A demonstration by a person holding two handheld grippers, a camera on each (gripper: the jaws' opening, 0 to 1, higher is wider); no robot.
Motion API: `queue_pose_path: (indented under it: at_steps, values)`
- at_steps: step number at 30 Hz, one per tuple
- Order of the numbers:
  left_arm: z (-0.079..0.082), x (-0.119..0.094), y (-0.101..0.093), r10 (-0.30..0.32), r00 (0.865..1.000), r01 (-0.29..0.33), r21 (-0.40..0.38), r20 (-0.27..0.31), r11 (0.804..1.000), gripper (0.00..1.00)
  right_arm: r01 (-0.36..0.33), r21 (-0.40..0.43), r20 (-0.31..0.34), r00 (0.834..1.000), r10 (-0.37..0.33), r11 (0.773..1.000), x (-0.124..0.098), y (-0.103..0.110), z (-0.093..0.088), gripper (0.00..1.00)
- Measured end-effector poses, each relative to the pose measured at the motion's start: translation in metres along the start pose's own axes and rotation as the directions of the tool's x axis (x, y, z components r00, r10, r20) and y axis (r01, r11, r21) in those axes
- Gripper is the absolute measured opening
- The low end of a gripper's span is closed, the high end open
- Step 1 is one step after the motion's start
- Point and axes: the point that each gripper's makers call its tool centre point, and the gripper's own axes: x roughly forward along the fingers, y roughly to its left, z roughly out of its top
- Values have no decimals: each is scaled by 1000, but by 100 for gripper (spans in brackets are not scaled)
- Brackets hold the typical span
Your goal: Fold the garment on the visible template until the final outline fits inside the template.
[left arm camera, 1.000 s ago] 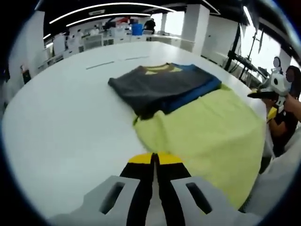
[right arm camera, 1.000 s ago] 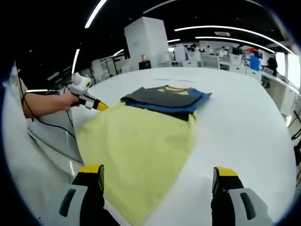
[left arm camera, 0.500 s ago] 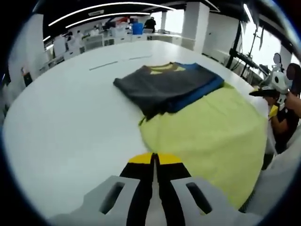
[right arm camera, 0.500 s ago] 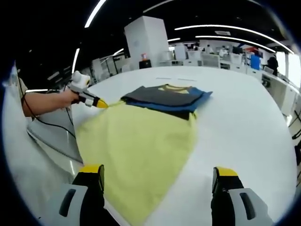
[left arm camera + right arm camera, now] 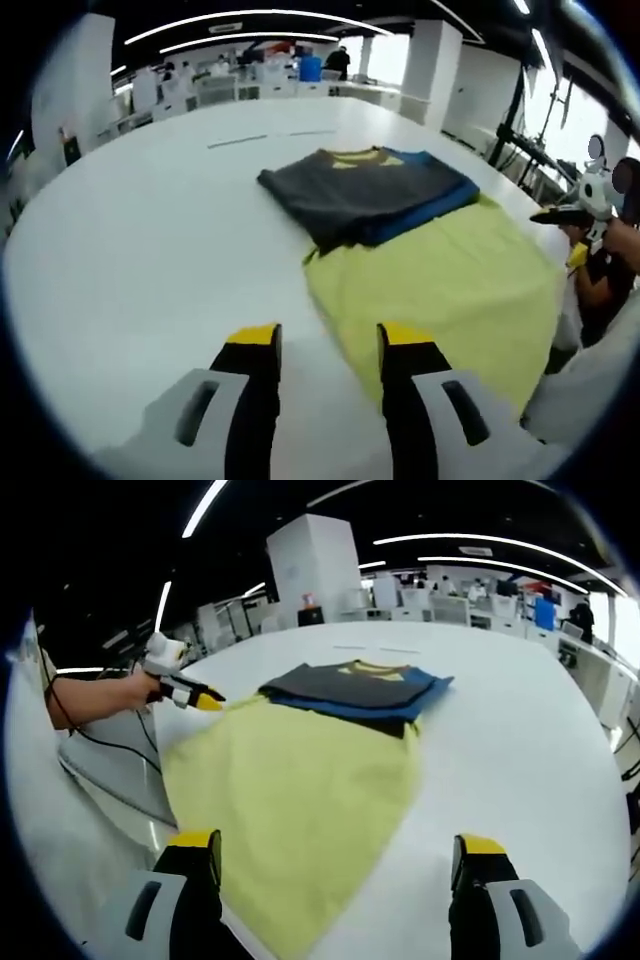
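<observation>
While your two tools hover over the white desk (image 5: 130,260), this is what lies before you.

Hand-held grippers: two. Your left hand-held gripper (image 5: 325,345) has its yellow-tipped jaws apart with nothing between them; bare desk and the near edge of the yellow cloth show in the gap. Your right hand-held gripper (image 5: 338,852) has its jaws wide apart, also empty, with the yellow cloth lying between them.

Garment: one folded garment (image 5: 365,190), dark grey on top with a blue layer showing along one side and a yellow neckline at the far end. It lies flat on the desk, its near edge overlapping the far end of the yellow cloth. In the right gripper view the same garment (image 5: 355,690) sits beyond the cloth.

Template: one yellow-green cloth (image 5: 440,290), spread flat on the desk and reaching to the desk's edge. You see it in the right gripper view as a broad sheet (image 5: 300,800) running from the garment toward your jaws.

Other gripper in sight: in the right gripper view your left hand-held gripper comes in from the left, held in a hand (image 5: 135,690), its yellow tip just at the cloth's far corner.

Surroundings: one white pillar (image 5: 315,570), rows of white workstations (image 5: 450,605) far behind, ceiling light strips (image 5: 250,20). Nothing stands between your jaws and the garment.
</observation>
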Motion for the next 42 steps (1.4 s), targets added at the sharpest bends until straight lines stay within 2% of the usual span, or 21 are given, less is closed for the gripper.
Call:
queue_pose_path:
  at_steps: [3,18,22,33,42]
  values:
    - [-1,-6,-3,-5,1000,5,-40,4,999,37,-2,-1,2,1000,2,1000,0,0,1,95]
    - [-21,-26,-32,-62,998,62,-11,-23,998,33,-1,-1,-9,1000,1,1000,-1,-2,-3,92]
    - [-30,-31,-38,-74,996,75,12,-53,997,29,1,0,-14,1000,-1,1000,-2,-2,-4,91]
    - [-53,-43,-53,-116,984,118,6,-133,993,22,2,-6,-31,1000,-2,1000,-5,0,-8,82]
    - [-74,-53,-64,-135,967,139,4,-217,990,20,-5,-16,-70,998,4,1000,-8,5,-16,70]
